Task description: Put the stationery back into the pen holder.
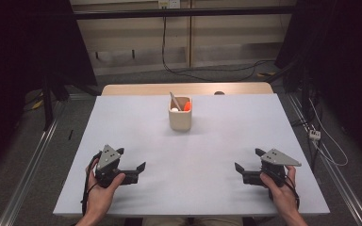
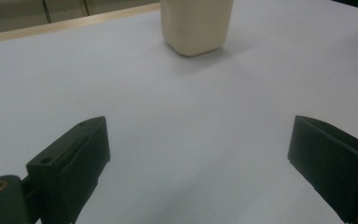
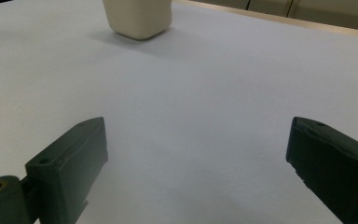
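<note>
My left gripper [image 1: 131, 161] and right gripper [image 1: 249, 160] are wide open, holding nothing, far from the cup [image 1: 180, 113]. From above I see things inside it.

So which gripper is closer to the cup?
Left, slightly. The left gripper sits near-left of the beige cup; the right gripper sits near-right, a bit farther.
</note>
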`<control>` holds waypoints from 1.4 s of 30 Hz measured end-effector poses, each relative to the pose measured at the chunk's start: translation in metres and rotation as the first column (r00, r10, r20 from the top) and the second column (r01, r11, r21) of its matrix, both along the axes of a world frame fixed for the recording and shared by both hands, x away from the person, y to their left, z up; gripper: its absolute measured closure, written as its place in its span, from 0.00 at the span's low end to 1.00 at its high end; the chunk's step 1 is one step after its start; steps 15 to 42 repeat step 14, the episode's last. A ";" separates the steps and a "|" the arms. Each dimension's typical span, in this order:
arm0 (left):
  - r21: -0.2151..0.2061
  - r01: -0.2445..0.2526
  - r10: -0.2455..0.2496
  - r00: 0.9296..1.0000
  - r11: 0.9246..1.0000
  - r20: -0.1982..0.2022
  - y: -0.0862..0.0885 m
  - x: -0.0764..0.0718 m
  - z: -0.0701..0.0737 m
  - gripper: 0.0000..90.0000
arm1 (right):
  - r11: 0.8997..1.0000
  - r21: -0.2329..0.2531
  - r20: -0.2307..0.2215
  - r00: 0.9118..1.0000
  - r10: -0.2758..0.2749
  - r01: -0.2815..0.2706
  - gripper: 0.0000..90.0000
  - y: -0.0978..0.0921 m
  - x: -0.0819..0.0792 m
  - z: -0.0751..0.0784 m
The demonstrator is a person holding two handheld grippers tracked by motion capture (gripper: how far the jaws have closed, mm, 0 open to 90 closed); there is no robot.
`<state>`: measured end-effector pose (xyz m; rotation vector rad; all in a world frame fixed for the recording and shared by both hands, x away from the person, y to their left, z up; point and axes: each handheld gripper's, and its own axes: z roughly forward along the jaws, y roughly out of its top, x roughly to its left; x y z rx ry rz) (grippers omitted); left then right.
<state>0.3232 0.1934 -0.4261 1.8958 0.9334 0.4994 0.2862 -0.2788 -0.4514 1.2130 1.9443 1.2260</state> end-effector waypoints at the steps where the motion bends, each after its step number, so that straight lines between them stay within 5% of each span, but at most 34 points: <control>1: 0.001 0.002 -0.002 1.000 1.000 -0.007 0.000 0.000 -0.002 0.06 | 1.000 0.000 0.000 1.000 0.001 -0.001 0.06 0.000 0.000 0.000; 13: -0.030 -0.049 0.048 0.999 0.998 -0.024 0.007 -0.002 -0.010 0.06 | 1.000 -0.003 -0.001 1.000 0.016 -0.016 0.06 0.000 -0.003 -0.001; 42: -0.029 -0.045 0.045 0.999 0.999 -0.023 0.006 -0.002 -0.010 0.06 | 1.000 -0.002 0.000 1.000 0.015 -0.015 0.06 0.000 -0.002 -0.001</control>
